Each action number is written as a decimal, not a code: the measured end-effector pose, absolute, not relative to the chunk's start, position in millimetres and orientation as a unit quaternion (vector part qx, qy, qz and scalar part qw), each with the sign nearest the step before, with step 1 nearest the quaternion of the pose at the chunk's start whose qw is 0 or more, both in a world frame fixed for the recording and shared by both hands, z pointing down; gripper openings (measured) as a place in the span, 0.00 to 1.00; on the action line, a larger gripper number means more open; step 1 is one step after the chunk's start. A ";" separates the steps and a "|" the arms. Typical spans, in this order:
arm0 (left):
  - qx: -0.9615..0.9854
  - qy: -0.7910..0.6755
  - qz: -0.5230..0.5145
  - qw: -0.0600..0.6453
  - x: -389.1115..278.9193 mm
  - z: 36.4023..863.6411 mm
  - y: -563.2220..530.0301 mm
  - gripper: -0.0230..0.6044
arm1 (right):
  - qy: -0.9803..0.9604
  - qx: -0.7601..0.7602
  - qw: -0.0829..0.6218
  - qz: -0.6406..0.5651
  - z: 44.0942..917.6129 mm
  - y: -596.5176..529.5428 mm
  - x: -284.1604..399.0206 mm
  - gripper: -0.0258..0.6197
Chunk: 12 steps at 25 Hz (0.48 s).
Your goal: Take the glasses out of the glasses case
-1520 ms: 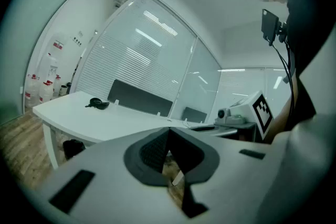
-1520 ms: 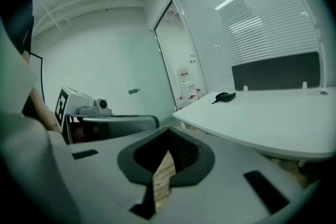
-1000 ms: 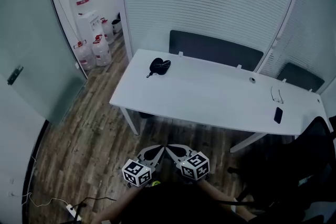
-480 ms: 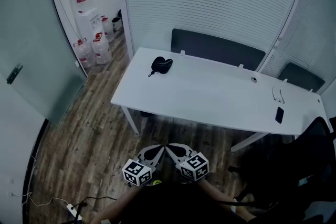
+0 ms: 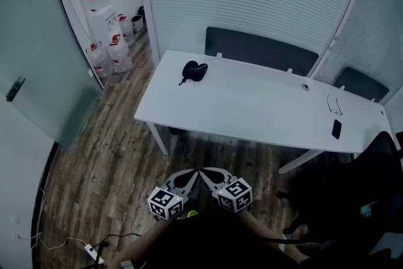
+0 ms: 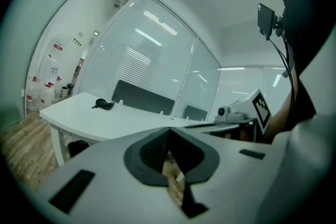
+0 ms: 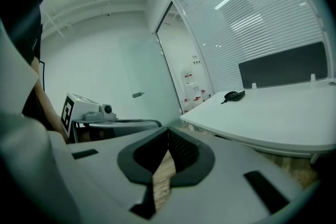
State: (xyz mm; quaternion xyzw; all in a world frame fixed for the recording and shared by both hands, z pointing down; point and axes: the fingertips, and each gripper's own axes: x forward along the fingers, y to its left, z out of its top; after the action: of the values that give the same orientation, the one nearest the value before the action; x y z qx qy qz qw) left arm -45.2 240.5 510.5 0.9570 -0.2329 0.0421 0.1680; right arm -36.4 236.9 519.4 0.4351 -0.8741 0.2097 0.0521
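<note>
A black glasses case [image 5: 194, 70] lies shut on the far left part of the white table [image 5: 252, 116]; it also shows as the case [image 6: 103, 105] and the case [image 7: 233, 95] in the gripper views. A pair of glasses [image 5: 334, 105] lies on the table's right end. My left gripper [image 5: 183, 179] and right gripper [image 5: 213, 176] hang side by side over the floor, well short of the table. Both are shut and empty: left gripper [image 6: 169, 130], right gripper [image 7: 168, 130].
A dark phone [image 5: 336, 128] and a small round object [image 5: 305, 87] lie near the glasses. Water bottles [image 5: 106, 50] stand at the back left. A black office chair [image 5: 356, 198] stands at the right. Dark panels [image 5: 261, 58] line the table's far edge. Cables [image 5: 75, 242] trail on the wooden floor.
The head view has shifted a little, so the table sits slightly lower and more to the right in the frame. Both grippers stay shut, close together.
</note>
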 end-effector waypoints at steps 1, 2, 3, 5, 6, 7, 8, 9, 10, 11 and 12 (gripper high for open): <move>0.957 -0.231 0.042 0.167 -46.1 510.3 241.0 0.05 | -0.873 0.437 0.051 0.208 519.2 237.1 -37.4 0.07; 0.958 -0.230 0.043 0.166 -47.1 510.9 241.7 0.05 | -0.873 0.438 0.051 0.208 519.5 237.9 -38.4 0.07; 0.959 -0.227 0.045 0.163 -47.8 511.9 242.8 0.05 | -0.872 0.439 0.050 0.210 520.0 239.3 -39.1 0.07; 0.961 -0.222 0.048 0.160 -47.8 513.5 244.8 0.05 | -0.871 0.440 0.051 0.213 520.9 242.3 -39.4 0.07; 0.961 -0.220 0.048 0.160 -47.3 513.3 245.7 0.05 | -0.870 0.441 0.052 0.213 521.2 243.4 -39.1 0.07; 0.961 -0.218 0.047 0.161 -46.8 512.9 246.6 0.05 | -0.870 0.442 0.054 0.213 521.4 244.1 -38.8 0.07; 0.961 -0.217 0.046 0.163 -46.6 512.6 247.4 0.05 | -0.870 0.443 0.055 0.212 521.5 244.5 -38.5 0.07; 0.961 -0.217 0.046 0.165 -46.5 512.5 248.0 0.05 | -0.869 0.444 0.057 0.210 521.3 244.7 -38.2 0.07; 0.961 -0.217 0.046 0.166 -46.6 512.9 248.6 0.05 | -0.869 0.444 0.059 0.209 521.2 244.7 -38.2 0.07; 0.961 -0.217 0.046 0.167 -46.9 513.7 249.0 0.05 | -0.870 0.443 0.061 0.209 521.1 245.1 -38.7 0.07; 0.961 -0.217 0.047 0.167 -47.4 514.6 249.0 0.05 | -0.870 0.441 0.064 0.210 521.1 245.6 -39.6 0.07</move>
State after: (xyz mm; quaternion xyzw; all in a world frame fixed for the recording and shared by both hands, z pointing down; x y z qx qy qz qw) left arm -47.4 249.0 514.6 0.9605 -0.2174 0.0472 0.1672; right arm -39.6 245.6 521.1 0.4413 -0.8701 0.2101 0.0636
